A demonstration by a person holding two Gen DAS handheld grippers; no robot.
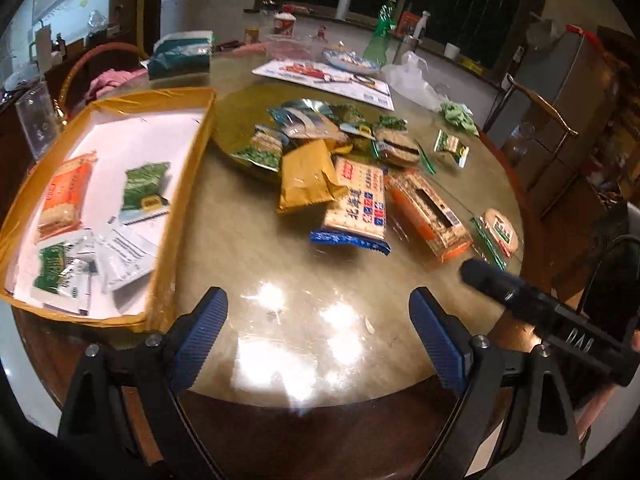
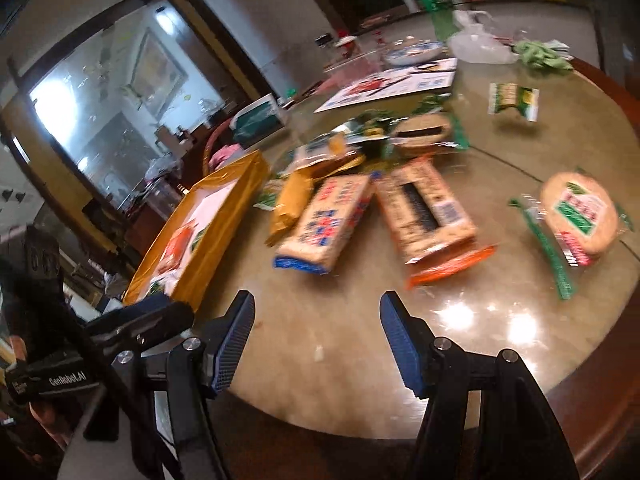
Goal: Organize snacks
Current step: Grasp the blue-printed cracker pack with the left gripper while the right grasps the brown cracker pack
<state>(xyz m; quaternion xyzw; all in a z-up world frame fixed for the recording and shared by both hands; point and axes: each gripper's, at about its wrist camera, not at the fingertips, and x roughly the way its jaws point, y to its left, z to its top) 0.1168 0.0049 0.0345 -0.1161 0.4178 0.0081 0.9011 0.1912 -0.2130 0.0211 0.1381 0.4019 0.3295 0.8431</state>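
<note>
Left-wrist view: the left gripper (image 1: 318,334) hangs over the near edge of the round table (image 1: 304,280), jaws spread wide with nothing between them. At the table's left edge stands a yellow-taped cardboard box (image 1: 188,184), whose white floor is visible only here; it holds an orange cracker pack (image 1: 64,196), a green snack pack (image 1: 146,190) and several small sachets (image 1: 96,264). The loose snack pile (image 1: 320,148) occupies the table's centre, with a blue-ended cracker pack (image 1: 356,208) and an orange-ended cracker pack (image 1: 430,214) nearest. The black body of the other gripper enters from the right.

Right-wrist view: the right gripper (image 2: 317,336) is likewise open and empty above the near edge. This view shows the round biscuit pack (image 2: 578,216) near the right edge clearly, and a small green pack (image 2: 513,100) lying apart toward the far right edge. The box interior is mostly hidden by its wall.
</note>
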